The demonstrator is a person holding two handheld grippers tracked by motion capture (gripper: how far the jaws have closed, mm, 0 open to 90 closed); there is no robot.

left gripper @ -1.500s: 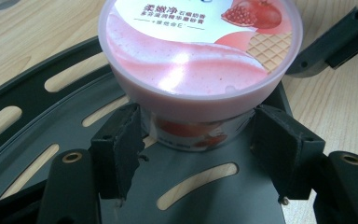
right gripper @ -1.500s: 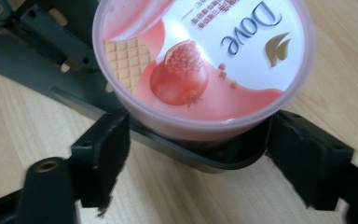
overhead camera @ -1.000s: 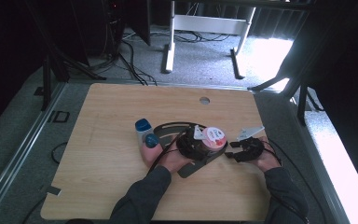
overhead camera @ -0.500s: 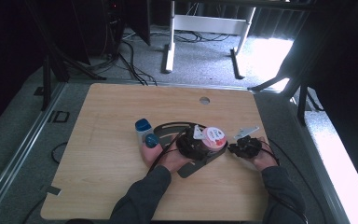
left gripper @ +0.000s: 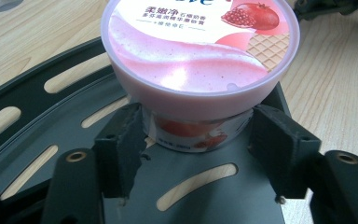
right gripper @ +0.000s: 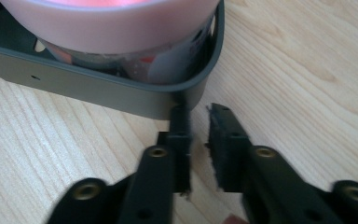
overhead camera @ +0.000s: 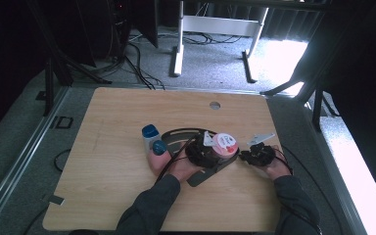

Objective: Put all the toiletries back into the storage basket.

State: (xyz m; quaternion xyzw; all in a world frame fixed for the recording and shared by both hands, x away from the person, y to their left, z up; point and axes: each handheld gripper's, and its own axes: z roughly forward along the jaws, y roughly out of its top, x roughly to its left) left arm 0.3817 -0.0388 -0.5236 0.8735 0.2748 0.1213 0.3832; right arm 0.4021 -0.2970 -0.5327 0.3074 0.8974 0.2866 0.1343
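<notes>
High view: a pink-lidded cup [overhead camera: 223,143] stands on a dark slotted tray [overhead camera: 210,172] at the lower centre of the frame, on the wooden worktop [overhead camera: 107,147]. The left tool [overhead camera: 201,152] sits against the cup's left side. The right tool [overhead camera: 257,154] rests just right of the tray, near its edge. Two blue-capped bottles [overhead camera: 151,135] stand left of the tray, apart from the work.

Left gripper view: the cup [left gripper: 200,60] occupies the upper centre, upright, lid on. Both jaws of the left tool [left gripper: 200,140] flank the narrow base of the cup; the jaws stand fairly wide, and the pads appear to touch the label on both sides, though contact on the left pad is not certain. The tray [left gripper: 37,121] lies beneath.

Right gripper view: the right tool [right gripper: 200,126] shows a narrow gap between its jaws, which have just been opening slightly after closing, with nothing between them. Its tips sit at the rounded corner of the tray [right gripper: 121,98]; the cup [right gripper: 116,28] is at the top of the frame.

Progress, as judged: the cup is seated on the tray and braced. The lid remains in place; its removal, or lifting the cup, is not yet done.
</notes>
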